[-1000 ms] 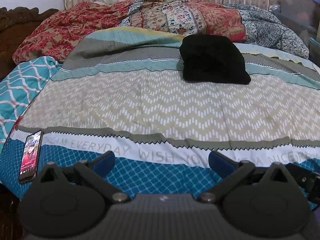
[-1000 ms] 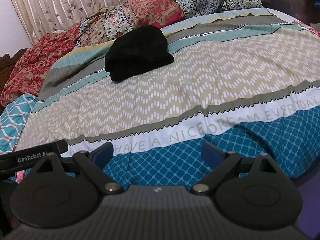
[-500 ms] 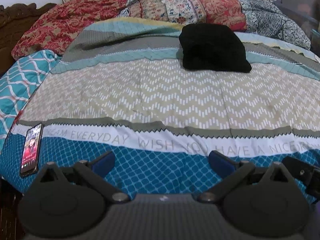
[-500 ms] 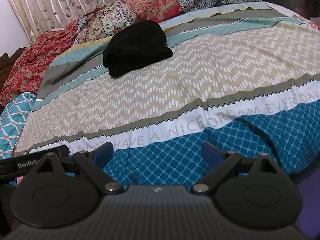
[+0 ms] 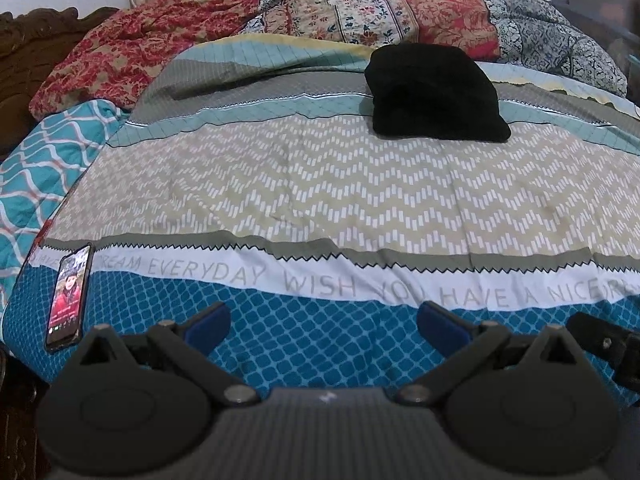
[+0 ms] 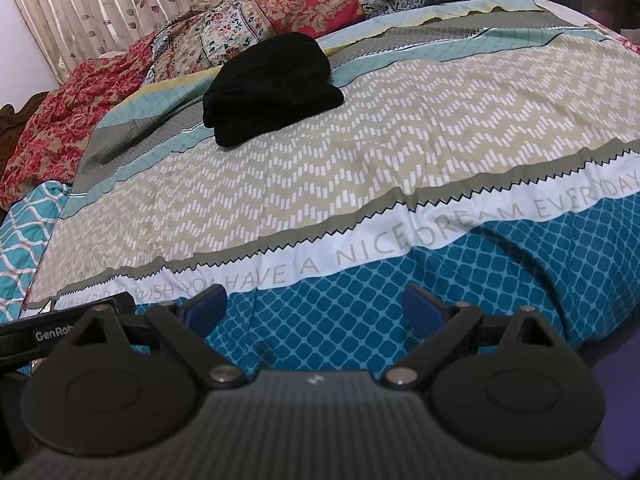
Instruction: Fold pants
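We've backed both grippers, left (image 5: 323, 320) and right (image 6: 315, 304), off the folded pants (image 5: 434, 94), fingers apart and empty; fold looks done.

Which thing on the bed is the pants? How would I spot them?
Start at the big bed with the striped, zigzag-patterned bedspread. Look toward its far end, just in front of the red and floral bedding piled by the curtain. The pants are the folded bundle there, the only plain black thing among all the patterns.
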`<state>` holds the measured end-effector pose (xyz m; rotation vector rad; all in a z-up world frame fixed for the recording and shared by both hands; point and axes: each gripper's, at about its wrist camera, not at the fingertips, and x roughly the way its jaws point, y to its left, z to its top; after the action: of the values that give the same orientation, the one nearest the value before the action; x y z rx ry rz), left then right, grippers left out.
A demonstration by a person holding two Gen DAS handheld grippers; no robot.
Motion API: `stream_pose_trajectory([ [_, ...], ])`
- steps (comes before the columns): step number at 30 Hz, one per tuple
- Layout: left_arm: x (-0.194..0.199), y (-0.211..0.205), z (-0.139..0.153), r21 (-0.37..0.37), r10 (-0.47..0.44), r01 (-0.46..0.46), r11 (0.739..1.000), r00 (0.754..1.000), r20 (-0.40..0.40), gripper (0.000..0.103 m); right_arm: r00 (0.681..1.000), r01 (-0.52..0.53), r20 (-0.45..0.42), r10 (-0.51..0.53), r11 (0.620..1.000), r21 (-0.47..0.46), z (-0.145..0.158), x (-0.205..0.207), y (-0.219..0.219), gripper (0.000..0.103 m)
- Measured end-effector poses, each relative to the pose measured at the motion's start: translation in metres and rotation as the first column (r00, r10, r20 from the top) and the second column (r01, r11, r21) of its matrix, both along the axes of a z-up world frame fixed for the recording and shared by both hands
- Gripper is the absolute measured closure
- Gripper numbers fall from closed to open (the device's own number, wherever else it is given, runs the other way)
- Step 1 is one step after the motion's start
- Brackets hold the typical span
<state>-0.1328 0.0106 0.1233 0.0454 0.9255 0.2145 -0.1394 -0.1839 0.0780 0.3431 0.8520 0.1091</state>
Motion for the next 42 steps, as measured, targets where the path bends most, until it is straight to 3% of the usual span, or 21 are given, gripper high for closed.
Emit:
stream_pose_trajectory([
  [21, -0.001, 0.002, 0.003, 0.032, -0.003, 0.001, 0.999, 0.999, 0.05, 0.0, 0.999, -0.02, 0.034, 0.022, 0.999, -0.035, 0.003, 0.001, 0.005, 0.007],
  [42, 0.004, 0.007, -0.017, -0.036, 0.013, -0.015, 0.999, 0.998, -0.059, 0.0, 1.0, -0.017, -0.016, 0.017, 1.0, -0.019, -0.007, 0.004, 0.006, 0.007],
])
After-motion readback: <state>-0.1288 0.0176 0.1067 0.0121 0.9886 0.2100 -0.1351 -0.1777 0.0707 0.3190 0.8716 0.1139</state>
